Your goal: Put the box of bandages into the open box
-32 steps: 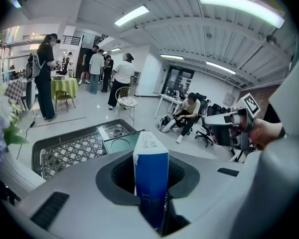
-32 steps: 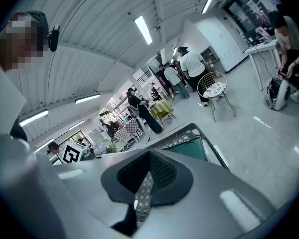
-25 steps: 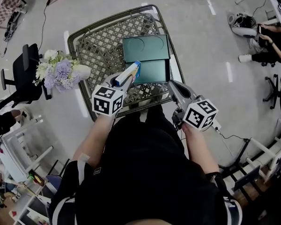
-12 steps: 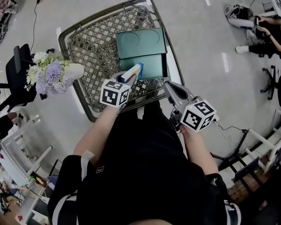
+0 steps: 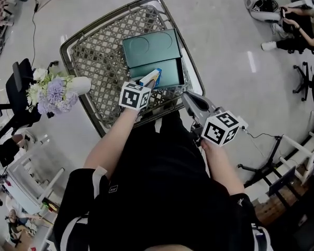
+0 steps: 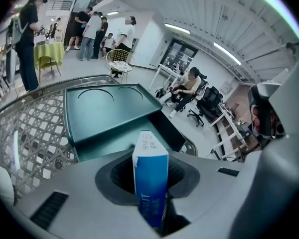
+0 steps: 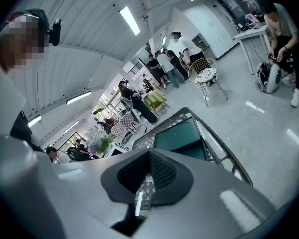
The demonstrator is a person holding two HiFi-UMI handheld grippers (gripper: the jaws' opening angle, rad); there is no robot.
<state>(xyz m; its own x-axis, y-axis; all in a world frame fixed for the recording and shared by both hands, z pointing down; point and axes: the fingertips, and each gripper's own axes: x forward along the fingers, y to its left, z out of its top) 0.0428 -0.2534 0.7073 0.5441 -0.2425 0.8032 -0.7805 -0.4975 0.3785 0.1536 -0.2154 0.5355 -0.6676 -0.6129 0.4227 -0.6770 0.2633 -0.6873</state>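
A dark green open box (image 5: 166, 72) lies in a mesh shopping cart (image 5: 73, 33), its lid (image 5: 149, 47) flipped back to the far side. My left gripper (image 5: 146, 82) is shut on the blue and white box of bandages (image 5: 151, 78) and holds it over the open box's near left edge. In the left gripper view the box of bandages (image 6: 150, 178) stands upright between the jaws, with the green lid (image 6: 107, 111) behind it. My right gripper (image 5: 187, 99) is shut with nothing in it, just outside the cart's near right rim. The open box (image 7: 182, 136) shows ahead of it.
A bunch of pale purple and white flowers (image 5: 52, 90) sits left of the cart by a black chair (image 5: 18, 95). People sit at the top right (image 5: 298, 27); others stand in the distance (image 6: 92, 31). Table legs and cables lie at the right (image 5: 282, 156).
My left gripper has carried the box of bandages forward, closer over the open box's near edge. The right gripper has barely moved. The head view has shifted slightly.
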